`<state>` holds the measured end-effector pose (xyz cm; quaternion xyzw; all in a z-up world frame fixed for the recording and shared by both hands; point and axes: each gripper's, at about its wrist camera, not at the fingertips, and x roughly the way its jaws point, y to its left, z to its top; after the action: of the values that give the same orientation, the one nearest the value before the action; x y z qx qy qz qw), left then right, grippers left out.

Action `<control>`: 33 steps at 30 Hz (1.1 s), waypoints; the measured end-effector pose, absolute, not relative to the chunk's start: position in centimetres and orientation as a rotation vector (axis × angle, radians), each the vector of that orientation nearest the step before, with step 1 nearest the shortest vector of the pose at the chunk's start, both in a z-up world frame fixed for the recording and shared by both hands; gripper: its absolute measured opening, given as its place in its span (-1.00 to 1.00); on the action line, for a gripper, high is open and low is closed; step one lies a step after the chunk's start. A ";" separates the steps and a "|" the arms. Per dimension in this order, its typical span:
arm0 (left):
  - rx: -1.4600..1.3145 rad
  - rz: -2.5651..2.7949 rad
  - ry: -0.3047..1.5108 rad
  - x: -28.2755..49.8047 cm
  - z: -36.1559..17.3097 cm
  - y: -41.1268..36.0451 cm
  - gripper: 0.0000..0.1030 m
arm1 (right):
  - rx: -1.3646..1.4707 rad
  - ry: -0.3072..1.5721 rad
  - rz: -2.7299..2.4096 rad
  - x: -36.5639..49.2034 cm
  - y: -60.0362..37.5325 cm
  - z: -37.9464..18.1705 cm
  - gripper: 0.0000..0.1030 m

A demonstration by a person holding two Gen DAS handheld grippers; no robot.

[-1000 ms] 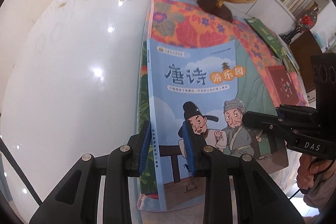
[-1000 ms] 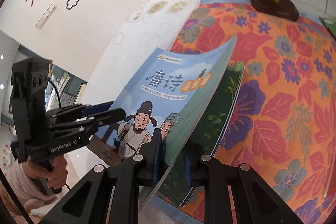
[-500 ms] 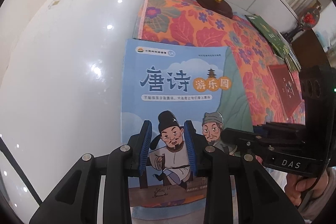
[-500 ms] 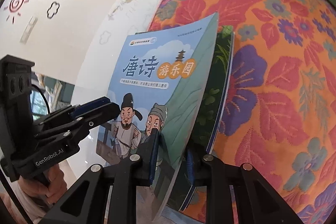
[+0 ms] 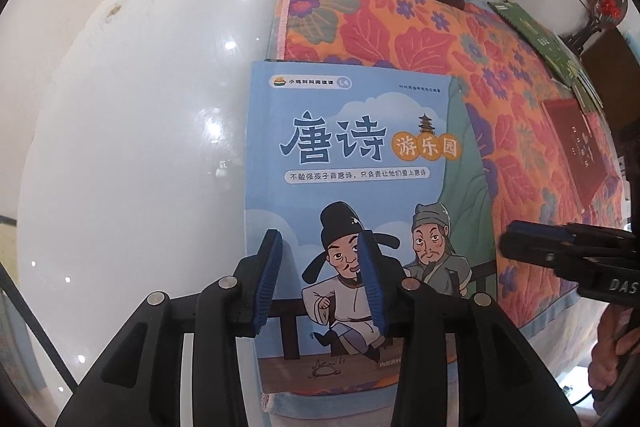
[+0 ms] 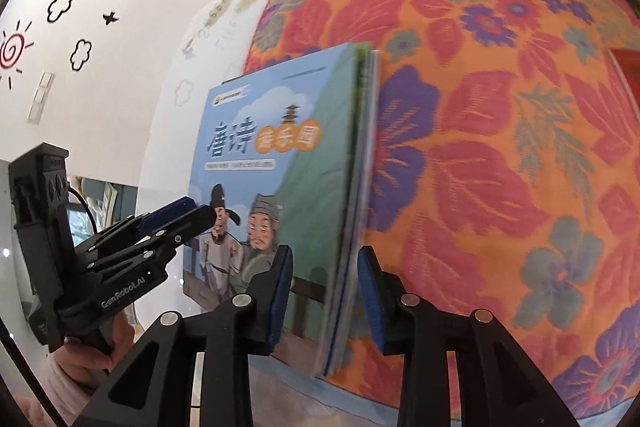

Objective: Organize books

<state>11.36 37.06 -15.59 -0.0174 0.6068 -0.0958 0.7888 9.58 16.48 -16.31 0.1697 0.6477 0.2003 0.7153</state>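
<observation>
Both claws, left claw point(image 5: 322, 279) and right claw point(image 6: 325, 297), steeply downward, opening, pads clear of blue book point(image 5: 352, 155).

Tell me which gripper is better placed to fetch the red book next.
Probably the right gripper: in the left wrist view it sits nearer the red book. The left gripper, jaws opening, hangs over the blue poetry book, farther off.
</observation>
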 end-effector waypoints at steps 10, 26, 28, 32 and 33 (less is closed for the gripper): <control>-0.042 -0.267 1.289 13.2 -13.2 31.1 -0.29 | 0.479 1.409 0.370 7.1 8.2 -15.3 -0.35; 0.223 -0.575 1.323 19.9 -14.5 5.1 0.32 | 0.837 1.279 0.067 4.2 -14.6 -16.0 -0.18; 0.241 -0.604 1.316 21.1 -14.7 2.9 0.33 | 0.858 1.271 0.038 4.1 -16.5 -16.3 -0.15; 0.293 -0.617 1.327 23.4 -15.7 -0.6 0.33 | 0.918 1.264 0.058 4.3 -18.3 -17.2 -0.15; 0.313 -0.614 1.333 24.0 -16.1 -1.3 0.33 | 0.921 1.262 0.066 4.5 -18.4 -17.3 -0.15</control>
<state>23.95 -1.31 -16.15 0.1422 0.6055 -0.2789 0.7316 4.49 -18.43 -17.30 0.4149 0.5685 0.0299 0.7098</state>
